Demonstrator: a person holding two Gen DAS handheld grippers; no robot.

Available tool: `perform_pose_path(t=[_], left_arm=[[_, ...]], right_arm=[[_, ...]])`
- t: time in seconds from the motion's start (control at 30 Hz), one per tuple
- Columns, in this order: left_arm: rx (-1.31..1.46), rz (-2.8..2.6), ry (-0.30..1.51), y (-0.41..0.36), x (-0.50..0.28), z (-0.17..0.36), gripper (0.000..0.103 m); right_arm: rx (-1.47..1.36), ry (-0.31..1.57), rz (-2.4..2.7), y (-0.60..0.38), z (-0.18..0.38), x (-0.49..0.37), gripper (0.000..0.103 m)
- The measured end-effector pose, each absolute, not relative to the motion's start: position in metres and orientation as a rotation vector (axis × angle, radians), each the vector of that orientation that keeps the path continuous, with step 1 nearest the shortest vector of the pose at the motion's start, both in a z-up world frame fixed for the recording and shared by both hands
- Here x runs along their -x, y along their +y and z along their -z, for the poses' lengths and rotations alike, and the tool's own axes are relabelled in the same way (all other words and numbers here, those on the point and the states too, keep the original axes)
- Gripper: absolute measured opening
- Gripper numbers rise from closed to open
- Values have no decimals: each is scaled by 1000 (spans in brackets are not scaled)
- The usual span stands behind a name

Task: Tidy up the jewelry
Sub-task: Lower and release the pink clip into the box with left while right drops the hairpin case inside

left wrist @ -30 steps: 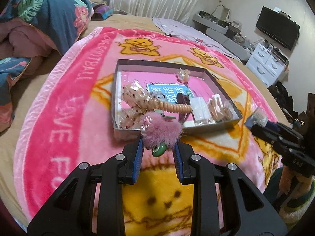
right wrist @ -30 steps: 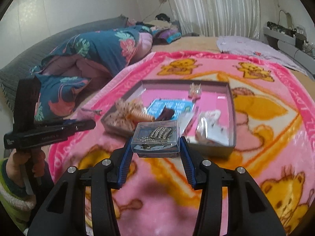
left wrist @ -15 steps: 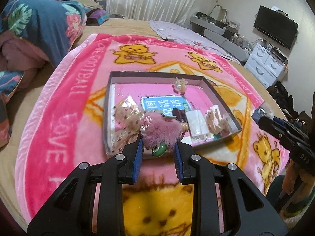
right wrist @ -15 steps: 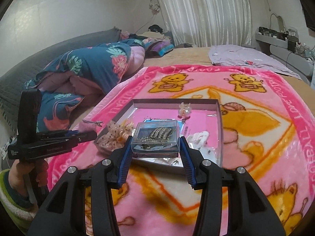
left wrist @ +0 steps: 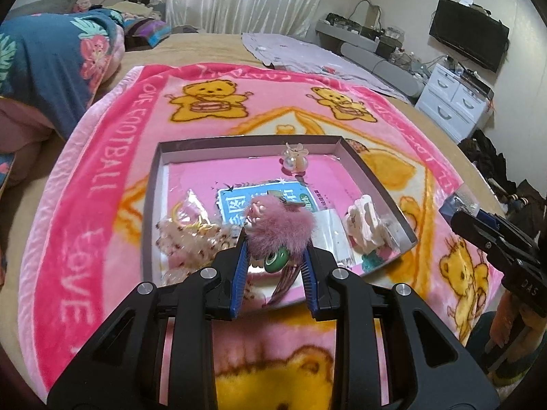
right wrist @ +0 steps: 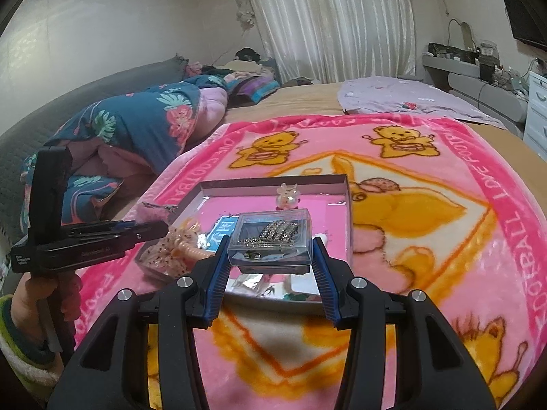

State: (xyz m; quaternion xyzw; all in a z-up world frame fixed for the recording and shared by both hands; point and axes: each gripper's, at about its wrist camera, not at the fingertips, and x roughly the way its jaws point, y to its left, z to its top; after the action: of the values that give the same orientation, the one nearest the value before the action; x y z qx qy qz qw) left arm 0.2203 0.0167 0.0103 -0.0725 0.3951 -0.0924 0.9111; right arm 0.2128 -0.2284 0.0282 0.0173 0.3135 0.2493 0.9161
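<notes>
A grey tray [left wrist: 365,167] lies on the pink bear blanket and holds jewelry: a blue card [left wrist: 236,201], a leopard-print scrunchie [left wrist: 191,235], a white claw clip [left wrist: 364,222] and a small clear charm [left wrist: 294,160]. My left gripper [left wrist: 273,256] is shut on a pink fluffy hair clip [left wrist: 280,229] with a green button, held above the tray's near edge. My right gripper [right wrist: 270,256] is shut on a clear box of rhinestone clips [right wrist: 271,239], held above the tray [right wrist: 347,205]. The left gripper also shows in the right wrist view [right wrist: 147,234], and the right gripper in the left wrist view [left wrist: 458,215].
The pink blanket [left wrist: 102,188] covers a bed. A blue floral quilt [right wrist: 136,126] is bunched at the left. A lilac cloth [left wrist: 307,51] lies at the far side. White drawers [left wrist: 451,99] and a TV [left wrist: 468,34] stand at the right.
Both grippers have risen and drawn back from the tray, each still holding its item. The tray now looks smaller and farther in both views.
</notes>
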Motion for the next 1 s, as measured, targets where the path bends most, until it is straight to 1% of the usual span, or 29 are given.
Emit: perform_pose_path(t=[0.57, 1.0], left_arm=[[157, 180, 894, 33, -275, 19, 20], [182, 168, 934, 46, -285, 38, 20]], right_arm=[[87, 724, -556, -185, -1, -232, 45], [174, 801, -619, -136, 33, -247, 45]])
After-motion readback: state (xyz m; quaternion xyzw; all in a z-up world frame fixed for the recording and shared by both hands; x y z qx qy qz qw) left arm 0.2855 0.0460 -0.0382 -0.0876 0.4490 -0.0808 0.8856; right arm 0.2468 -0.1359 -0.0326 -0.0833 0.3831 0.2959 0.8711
